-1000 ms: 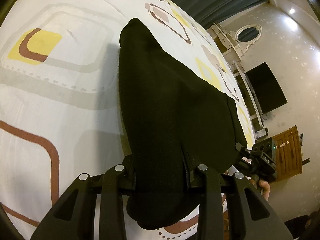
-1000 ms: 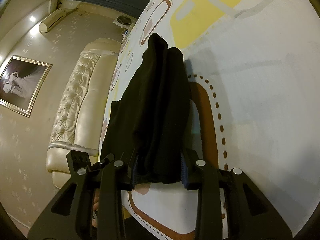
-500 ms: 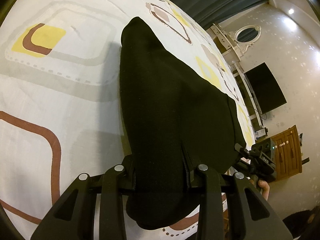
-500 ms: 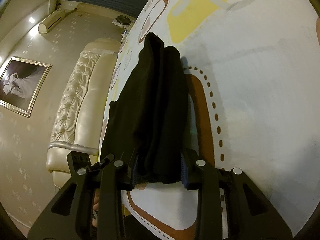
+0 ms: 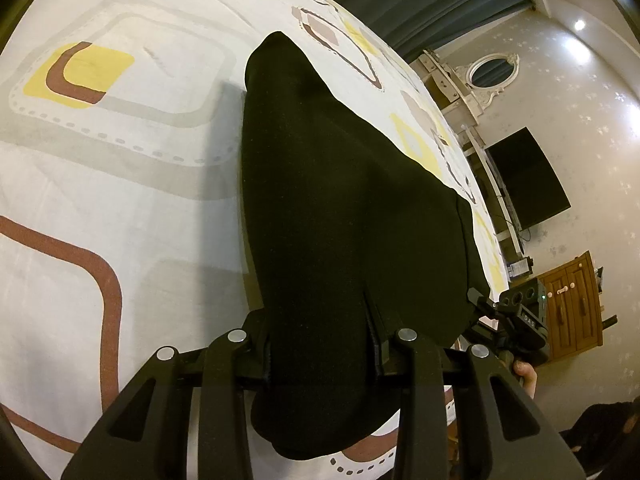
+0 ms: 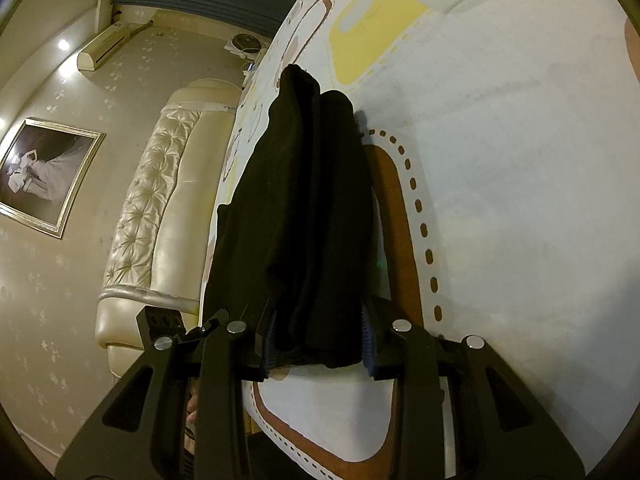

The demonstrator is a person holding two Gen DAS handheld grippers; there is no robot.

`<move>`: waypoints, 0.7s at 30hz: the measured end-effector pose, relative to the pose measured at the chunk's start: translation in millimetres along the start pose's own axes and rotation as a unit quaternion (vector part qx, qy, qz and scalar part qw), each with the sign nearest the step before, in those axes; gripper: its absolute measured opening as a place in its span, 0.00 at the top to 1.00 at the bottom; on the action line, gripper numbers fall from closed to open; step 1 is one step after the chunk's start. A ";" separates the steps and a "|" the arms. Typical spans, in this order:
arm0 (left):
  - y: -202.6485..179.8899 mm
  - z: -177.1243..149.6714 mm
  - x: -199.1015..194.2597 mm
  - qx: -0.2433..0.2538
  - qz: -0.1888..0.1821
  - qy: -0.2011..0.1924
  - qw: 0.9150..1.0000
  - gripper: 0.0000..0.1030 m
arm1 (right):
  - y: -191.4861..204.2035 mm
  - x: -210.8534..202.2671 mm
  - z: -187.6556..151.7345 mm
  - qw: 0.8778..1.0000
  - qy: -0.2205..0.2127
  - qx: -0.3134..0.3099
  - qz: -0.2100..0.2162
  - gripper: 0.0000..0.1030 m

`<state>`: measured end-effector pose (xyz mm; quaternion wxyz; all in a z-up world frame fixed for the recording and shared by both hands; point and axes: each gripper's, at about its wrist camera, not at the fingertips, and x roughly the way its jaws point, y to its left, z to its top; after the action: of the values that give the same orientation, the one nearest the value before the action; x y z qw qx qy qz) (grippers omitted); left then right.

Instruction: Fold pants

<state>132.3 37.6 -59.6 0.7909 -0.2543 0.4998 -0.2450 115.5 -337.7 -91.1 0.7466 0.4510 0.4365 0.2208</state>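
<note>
The black pants (image 5: 340, 208) hang stretched between both grippers, lifted above the patterned bed sheet (image 5: 100, 160). My left gripper (image 5: 324, 360) is shut on one end of the fabric, which bulges over its jaws. My right gripper (image 6: 316, 348) is shut on a bunched, doubled edge of the pants (image 6: 304, 220). The far end of the pants reaches down to the sheet (image 6: 520, 160). The right gripper also shows in the left wrist view (image 5: 516, 320), at the cloth's far corner.
A cream tufted headboard (image 6: 160, 208) runs along the bed's left side, with a framed picture (image 6: 44, 176) on the wall. A dresser with an oval mirror (image 5: 492, 72), a dark TV (image 5: 524, 180) and a wooden cabinet (image 5: 572, 304) stand beyond the bed's right edge.
Both grippers have carried the pants steadily across the bed; the sheet pattern slides beneath them. Neither grip has changed.
</note>
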 end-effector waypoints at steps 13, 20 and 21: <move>-1.7 2.5 0.5 -0.006 0.010 0.007 1.000 0.66 | -6.1 -4.0 2.9 1.000 0.000 0.001 -0.002 0.69; 0.4 0.5 0.1 -0.008 0.013 0.012 1.000 0.67 | -7.2 -7.6 2.4 1.000 0.004 0.000 -0.003 0.69; 0.2 -0.3 -0.2 -0.007 0.013 0.013 1.000 0.67 | -7.6 -8.1 2.4 1.000 0.005 -0.001 -0.002 0.69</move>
<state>132.0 37.8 -59.7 0.7858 -0.2500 0.5149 -0.2342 112.8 -348.5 -93.4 0.7454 0.4483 0.4409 0.2214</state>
